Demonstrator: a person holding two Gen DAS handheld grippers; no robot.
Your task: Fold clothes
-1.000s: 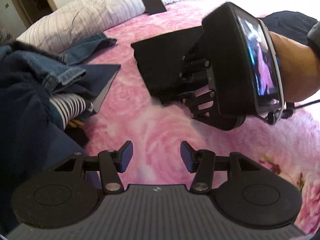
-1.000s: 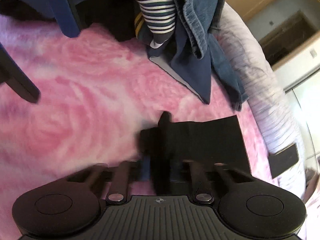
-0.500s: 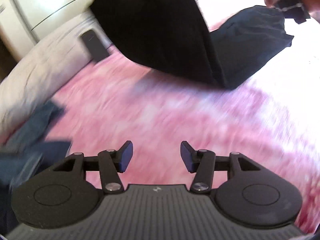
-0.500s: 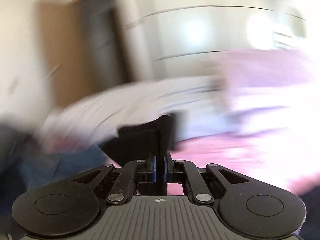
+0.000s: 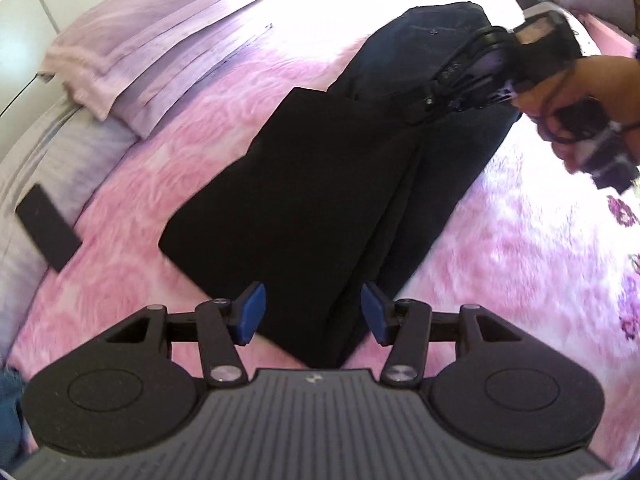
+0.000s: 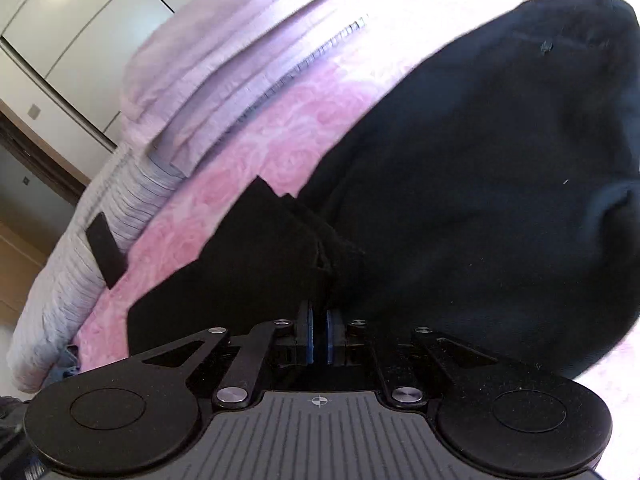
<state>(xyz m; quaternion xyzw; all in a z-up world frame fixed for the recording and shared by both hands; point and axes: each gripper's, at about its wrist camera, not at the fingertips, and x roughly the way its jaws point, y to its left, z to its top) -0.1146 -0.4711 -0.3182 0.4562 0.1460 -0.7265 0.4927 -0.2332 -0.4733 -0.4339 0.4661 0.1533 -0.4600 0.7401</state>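
Right gripper [image 6: 318, 336] is pinching a fold of the black folded garment [image 6: 248, 264], its blue pads nearly meeting with the cloth edge running up from between them. Gripping at one edge is presumably letting the person carry the whole folded piece without it opening. From the left wrist view, that same gripper is reaching in from 2 o'clock, with the person's hand [image 5: 580, 108] wrapped around its handle.

Left gripper [image 5: 313, 312] is hovering with its jaws standing apart and nothing pressed between them; the near corner of the black garment is lying below and between the fingers, at 6 o'clock in that view. It seems to be waiting there to steady or square the piece.

Outward, the black garment is resting partly over a dark navy garment [image 5: 452, 52] that stretches toward 1 o'clock, likely to build a stack. Both are lying on the pink rose-patterned bedspread [image 5: 168, 152]. At 11 o'clock a pale pink folded blanket [image 5: 160, 40] is lying along the bed's edge, and a small black rectangular object [image 5: 48, 226] is sitting at 9 o'clock.
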